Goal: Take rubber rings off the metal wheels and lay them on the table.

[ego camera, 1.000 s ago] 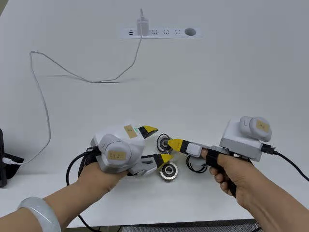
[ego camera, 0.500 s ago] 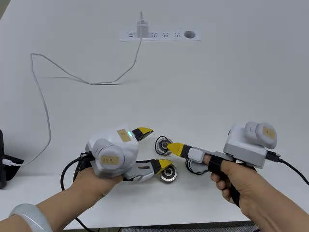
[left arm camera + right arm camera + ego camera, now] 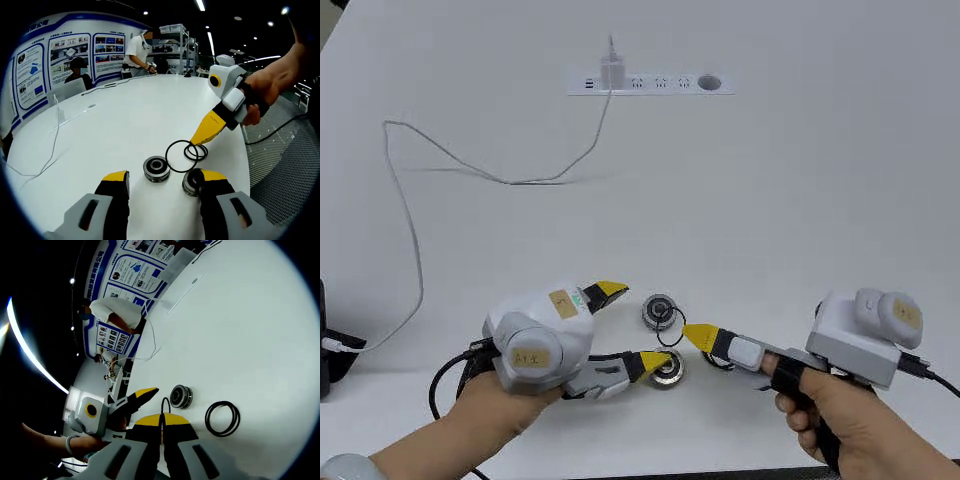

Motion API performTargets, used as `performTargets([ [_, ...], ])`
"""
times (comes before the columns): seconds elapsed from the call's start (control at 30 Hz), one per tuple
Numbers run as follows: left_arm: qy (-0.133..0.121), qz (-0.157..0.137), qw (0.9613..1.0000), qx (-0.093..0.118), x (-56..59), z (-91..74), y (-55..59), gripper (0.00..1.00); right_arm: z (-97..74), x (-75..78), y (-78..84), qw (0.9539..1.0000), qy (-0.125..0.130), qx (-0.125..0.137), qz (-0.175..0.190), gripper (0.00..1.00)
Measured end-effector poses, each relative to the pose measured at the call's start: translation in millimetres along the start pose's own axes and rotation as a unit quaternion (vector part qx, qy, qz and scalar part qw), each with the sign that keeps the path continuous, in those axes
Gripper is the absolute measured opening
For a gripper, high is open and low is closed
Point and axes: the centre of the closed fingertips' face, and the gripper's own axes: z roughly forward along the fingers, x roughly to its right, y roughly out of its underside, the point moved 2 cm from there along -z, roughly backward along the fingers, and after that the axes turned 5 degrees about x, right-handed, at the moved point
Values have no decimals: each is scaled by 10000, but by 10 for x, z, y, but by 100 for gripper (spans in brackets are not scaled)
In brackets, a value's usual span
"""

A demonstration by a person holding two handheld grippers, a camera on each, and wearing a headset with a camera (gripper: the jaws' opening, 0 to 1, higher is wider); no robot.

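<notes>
Two metal wheels lie on the white table (image 3: 770, 200): a far wheel (image 3: 660, 311) (image 3: 156, 168) (image 3: 181, 396) and a near wheel (image 3: 667, 368) (image 3: 192, 182). My left gripper (image 3: 633, 325) (image 3: 164, 176) is open, with the far wheel in front of the gap between its jaws and one jaw right beside the near wheel. My right gripper (image 3: 692, 332) (image 3: 161, 422) is shut on a thin black rubber ring (image 3: 166, 157), which hangs from its yellow tips just beside the far wheel. Two more black rings (image 3: 197, 152) (image 3: 222, 418) lie flat together on the table by the right gripper.
A white power strip (image 3: 650, 82) with a plugged charger sits at the table's back, and its white cable (image 3: 415, 230) runs down the left side to a black object (image 3: 328, 350). The table's front edge lies just under both hands. People stand beyond the table's far end (image 3: 137, 50).
My right gripper has drawn back from the far wheel toward the right, taking the rubber ring with it. The left gripper has shifted slightly left. The head camera has tilted.
</notes>
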Motion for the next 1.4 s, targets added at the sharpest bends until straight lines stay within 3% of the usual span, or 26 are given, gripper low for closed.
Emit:
performTargets([
  [0.33,-14,7,10000,-39,29,-88,34,58,-235,209,-49,9994,279,175,94,2],
  [0.63,-60,-34,9999,-82,41,-145,66,56,-299,393,-39,9981,584,176,-12,2],
  [0.77,-77,-36,9999,-91,48,-174,74,56,-325,458,-27,9968,742,118,-276,2],
  [0.83,-95,-50,9999,-87,49,-193,77,56,-334,495,-31,9951,864,103,-464,8],
  [1.03,-132,-84,9998,-91,69,-248,98,56,-337,481,7,9919,909,-73,-884,15],
  [1.4,-207,-166,9996,-54,123,-347,97,55,-385,443,87,9818,934,-305,-1625,26],
])
